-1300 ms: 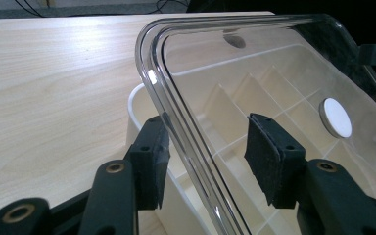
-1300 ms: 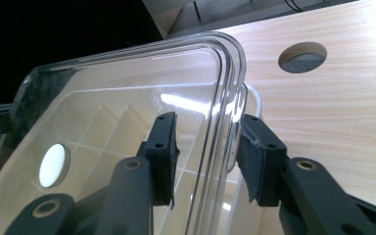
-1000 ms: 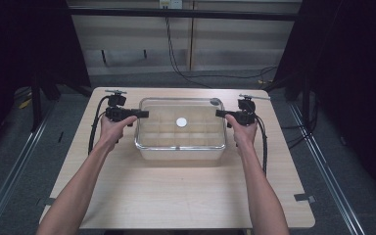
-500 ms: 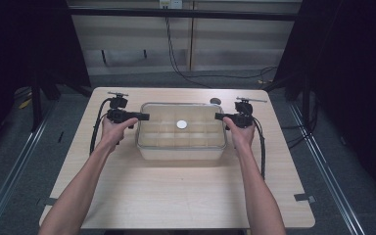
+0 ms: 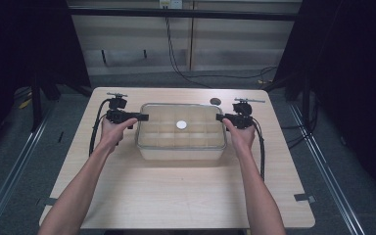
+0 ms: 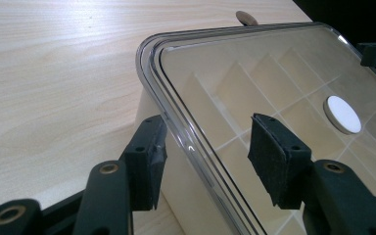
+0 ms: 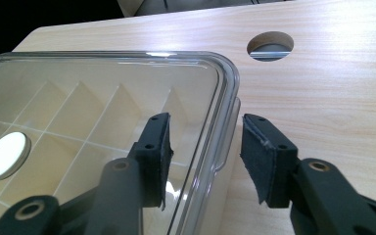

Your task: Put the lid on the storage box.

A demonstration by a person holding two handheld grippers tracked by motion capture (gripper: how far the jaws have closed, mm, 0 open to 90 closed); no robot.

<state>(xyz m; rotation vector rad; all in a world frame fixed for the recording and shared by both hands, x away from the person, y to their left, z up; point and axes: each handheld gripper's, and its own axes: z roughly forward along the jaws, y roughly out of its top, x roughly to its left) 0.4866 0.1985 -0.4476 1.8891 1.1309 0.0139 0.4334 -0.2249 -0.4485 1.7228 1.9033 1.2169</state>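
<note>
My left gripper [image 6: 203,156] and right gripper [image 7: 203,159] both stand with jaws apart, each straddling an end rim of the box [image 5: 181,133] without clamping it. I see a clear lid [image 6: 274,83] with a white disc [image 6: 343,114] over cream dividers, mid-bench [image 5: 176,196].

A glossy clear-plastic lid [image 6: 284,88] catches highlights over a matt cream plastic divider box [image 5: 181,152] on a pale, smooth wood-grain table [image 5: 176,196], while matt black plastic jaws of the left gripper [image 6: 205,152] and right gripper [image 7: 205,152] carry rough, dull foam-like pads [image 6: 267,156].
</note>
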